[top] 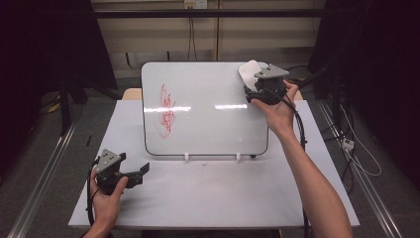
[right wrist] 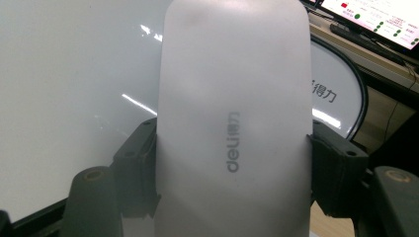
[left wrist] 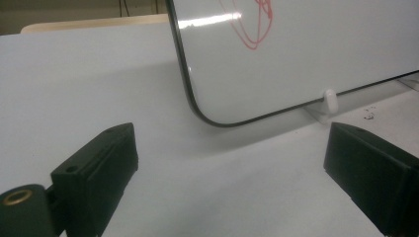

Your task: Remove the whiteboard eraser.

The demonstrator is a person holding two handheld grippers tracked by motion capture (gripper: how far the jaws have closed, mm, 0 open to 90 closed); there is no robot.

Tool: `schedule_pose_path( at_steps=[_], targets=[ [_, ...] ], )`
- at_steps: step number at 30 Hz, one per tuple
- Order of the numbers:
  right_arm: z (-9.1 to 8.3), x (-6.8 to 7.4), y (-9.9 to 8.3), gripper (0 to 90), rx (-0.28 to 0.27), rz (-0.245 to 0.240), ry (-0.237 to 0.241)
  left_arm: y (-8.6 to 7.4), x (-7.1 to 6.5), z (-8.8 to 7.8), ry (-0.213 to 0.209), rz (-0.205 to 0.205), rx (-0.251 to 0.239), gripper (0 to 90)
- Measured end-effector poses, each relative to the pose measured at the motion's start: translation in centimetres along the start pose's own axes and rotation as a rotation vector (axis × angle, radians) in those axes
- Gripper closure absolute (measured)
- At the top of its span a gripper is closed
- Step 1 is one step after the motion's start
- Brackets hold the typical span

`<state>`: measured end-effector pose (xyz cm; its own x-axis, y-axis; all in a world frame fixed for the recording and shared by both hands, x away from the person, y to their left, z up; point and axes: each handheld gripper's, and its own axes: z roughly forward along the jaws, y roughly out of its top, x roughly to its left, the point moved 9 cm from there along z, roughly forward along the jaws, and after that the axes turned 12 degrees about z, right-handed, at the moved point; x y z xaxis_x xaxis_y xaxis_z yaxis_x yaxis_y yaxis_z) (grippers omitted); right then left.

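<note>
At the far right corner of the white rectangular whiteboard with a thin black rim [top: 205, 106], the right gripper [top: 256, 85] has its black jaws clamped on the two long sides of a white, rounded plastic board eraser [top: 249, 72]. In the right gripper view the eraser [right wrist: 234, 118] stands lengthwise between the jaws, its smooth back with grey lettering facing the camera, and the glossy board [right wrist: 74, 89] lies behind it. I cannot tell whether its wiping face is touching the board surface.

The board leans tilted on two small white plastic clips [top: 187, 157] on the pale grey table top [top: 218, 198]. A red scribble of looping marker lines [top: 166, 110] sits on the board's left half, well apart from the eraser.

The left gripper [top: 139, 173] rests low over the table's near left corner, its jaws spread wide with nothing between them; in the left gripper view they frame the bare table [left wrist: 74, 89] and the board's lower corner.
</note>
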<state>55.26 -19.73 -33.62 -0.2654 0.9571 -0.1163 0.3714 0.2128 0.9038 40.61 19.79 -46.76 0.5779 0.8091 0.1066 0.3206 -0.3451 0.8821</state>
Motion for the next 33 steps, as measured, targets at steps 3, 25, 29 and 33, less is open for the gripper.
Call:
schedule_pose_path(
  at_steps=[3,25,29,33],
  targets=[
    [-0.2,0.0,0.0,31.6,-0.002,0.021,0.017,0.0,0.0,0.1,0.001,-0.005,0.000,6.3],
    [-2.6,1.2,-0.4,31.6,-0.067,0.040,0.061,-0.3,0.0,0.4,0.002,-0.012,0.014,6.5],
    [-2.9,1.9,-0.8,31.6,-0.084,0.036,0.075,-0.2,0.0,0.4,-0.001,-0.009,0.013,6.5],
    [-3.1,2.6,-1.1,31.6,-0.093,0.029,0.093,-0.1,-0.2,0.5,-0.006,-0.001,0.011,6.5]
  ],
)
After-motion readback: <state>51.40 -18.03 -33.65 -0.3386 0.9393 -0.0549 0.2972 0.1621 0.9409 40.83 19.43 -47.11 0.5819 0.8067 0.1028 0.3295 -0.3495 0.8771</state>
